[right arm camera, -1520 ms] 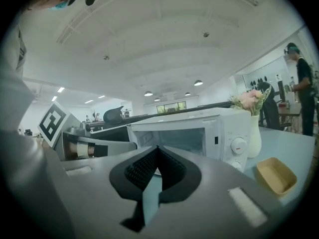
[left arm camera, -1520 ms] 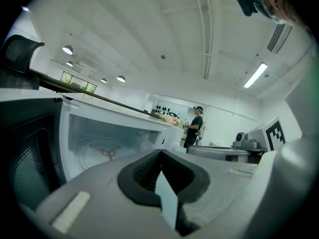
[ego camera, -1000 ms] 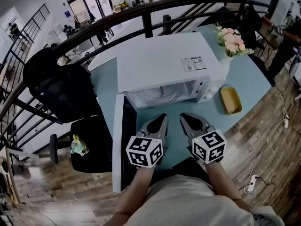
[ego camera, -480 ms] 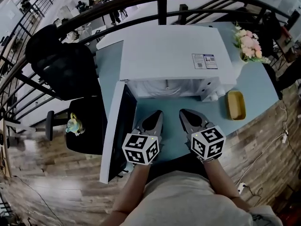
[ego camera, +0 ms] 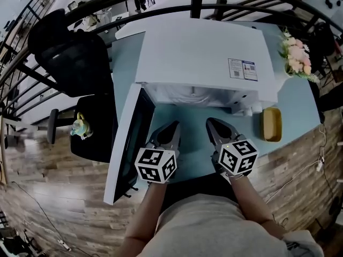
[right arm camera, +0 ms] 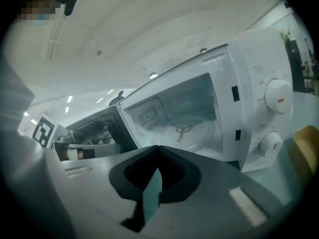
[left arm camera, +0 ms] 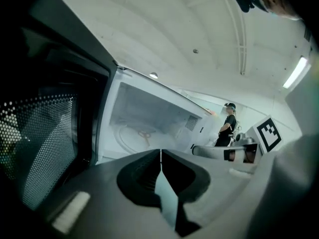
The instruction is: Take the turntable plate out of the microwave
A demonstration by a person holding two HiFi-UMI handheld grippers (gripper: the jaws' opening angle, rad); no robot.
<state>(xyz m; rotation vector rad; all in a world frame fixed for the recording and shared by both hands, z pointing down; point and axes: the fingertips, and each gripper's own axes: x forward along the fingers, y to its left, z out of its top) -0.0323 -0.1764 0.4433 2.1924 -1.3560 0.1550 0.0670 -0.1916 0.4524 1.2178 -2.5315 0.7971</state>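
The microwave [ego camera: 203, 58] stands mid-frame on the counter [ego camera: 193, 143], its door [ego camera: 126, 149] swung open toward the left. The turntable plate [right arm camera: 189, 133] lies inside the cavity. Below the opening, the left hand-held gripper [ego camera: 174, 126] and the right hand-held gripper [ego camera: 210, 122] sit side by side. A tray [ego camera: 271, 124] lies right of the microwave, with flowers [ego camera: 297, 58] at upper right and an office chair [ego camera: 75, 58] at upper left.

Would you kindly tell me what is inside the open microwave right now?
Inside the microwave the clear turntable plate lies flat, its three-armed hub showing through. Nothing else appears; the cavity's front edge is covered by the right gripper.
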